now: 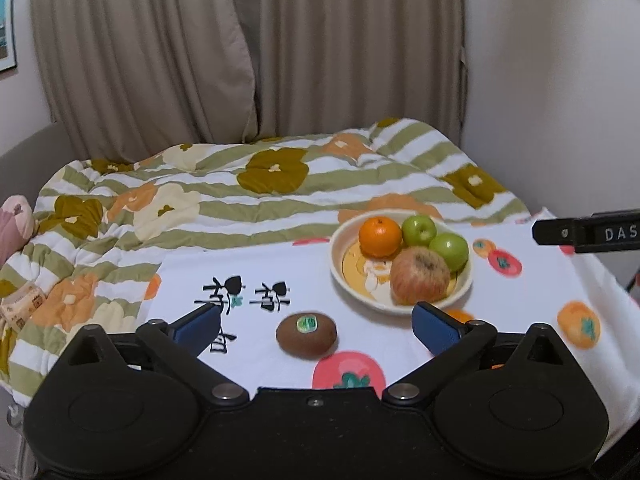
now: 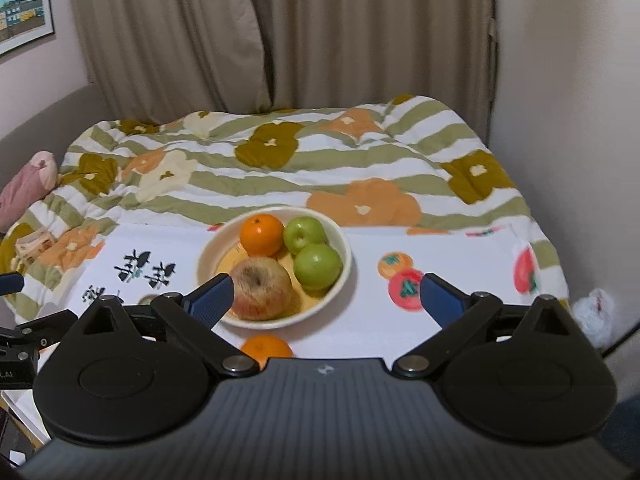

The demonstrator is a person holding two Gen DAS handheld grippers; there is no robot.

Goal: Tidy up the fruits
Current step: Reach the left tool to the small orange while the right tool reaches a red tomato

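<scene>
Lying on the white printed cloth (image 1: 520,292) near its front edge, a brown kiwi (image 1: 306,335) with a green sticker on top sits between the spread blue pads of the left gripper (image 1: 316,330), touched by neither finger; the jaws stand wide open and hold nothing. Just behind and to the right of the kiwi stands a cream bowl (image 1: 340,276), closer to the cloth's far edge, holding an orange (image 1: 379,237), two green apples (image 1: 418,230) side by side, and a reddish apple (image 1: 419,275) at its near side. From the right wrist view the same bowl (image 2: 344,276) shows with its orange (image 2: 262,235), green apples (image 2: 318,266) and red apple (image 2: 262,289). The right gripper (image 2: 324,300) is also spread wide with nothing between its fingers, its left pad overlapping the bowl's near rim in the picture; whether it touches I cannot tell. A second orange (image 2: 267,350) lies on the cloth just in front of the bowl, partly hidden by the gripper body. The cloth covers the front part of a bed, over a striped floral quilt (image 1: 240,184), with beige curtains (image 1: 240,48) behind.
</scene>
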